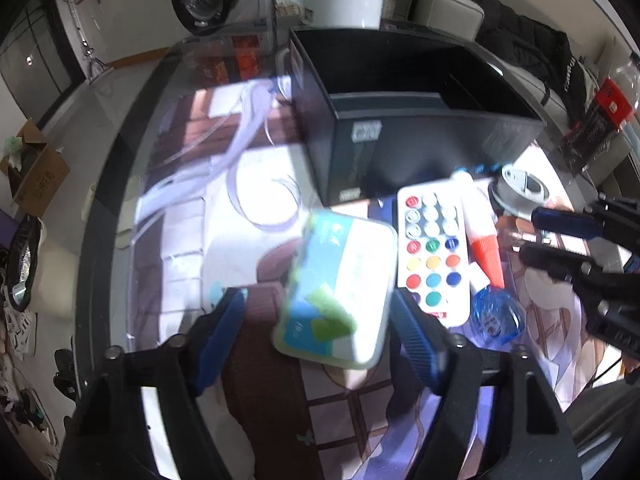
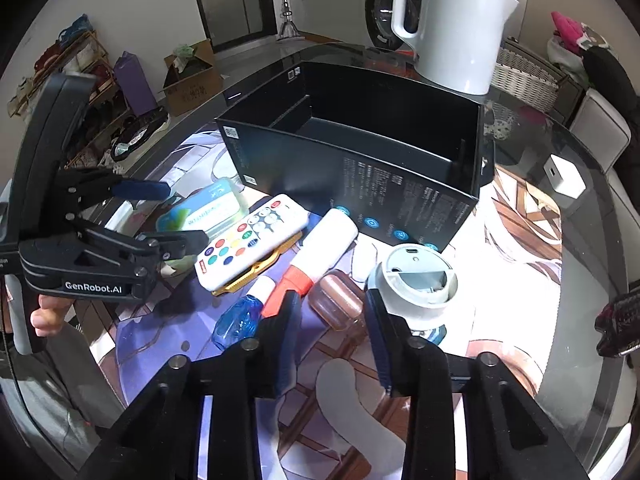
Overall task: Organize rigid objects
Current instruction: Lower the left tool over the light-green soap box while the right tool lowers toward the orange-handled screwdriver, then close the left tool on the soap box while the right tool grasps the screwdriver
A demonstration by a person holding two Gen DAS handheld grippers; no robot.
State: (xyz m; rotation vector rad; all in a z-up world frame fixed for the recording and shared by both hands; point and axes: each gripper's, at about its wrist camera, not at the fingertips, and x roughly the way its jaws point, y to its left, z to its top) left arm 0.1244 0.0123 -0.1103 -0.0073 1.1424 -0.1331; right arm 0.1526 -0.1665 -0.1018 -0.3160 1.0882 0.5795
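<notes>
An open black box [image 1: 420,128] [image 2: 360,160] stands on the round glass table. In front of it lie a green-and-blue plastic case [image 1: 340,288] [image 2: 208,208], a white remote with coloured buttons [image 1: 434,248] [image 2: 252,236], a white glue bottle with an orange cap [image 1: 480,228] [image 2: 316,252], a blue tape dispenser [image 1: 496,316] [image 2: 236,324], a brown translucent case [image 2: 340,300] and a grey-white round device [image 1: 520,192] [image 2: 416,284]. My left gripper [image 1: 316,320] [image 2: 176,216] is open, its fingers either side of the green case. My right gripper [image 2: 332,332] [image 1: 540,236] is open around the brown case.
A white kettle [image 2: 452,24] stands behind the box. A white charger cube [image 2: 564,176] lies at the right on the glass. A printed mat [image 1: 256,184] covers the table. The table edge curves left, with a cardboard box [image 1: 36,168] on the floor beyond.
</notes>
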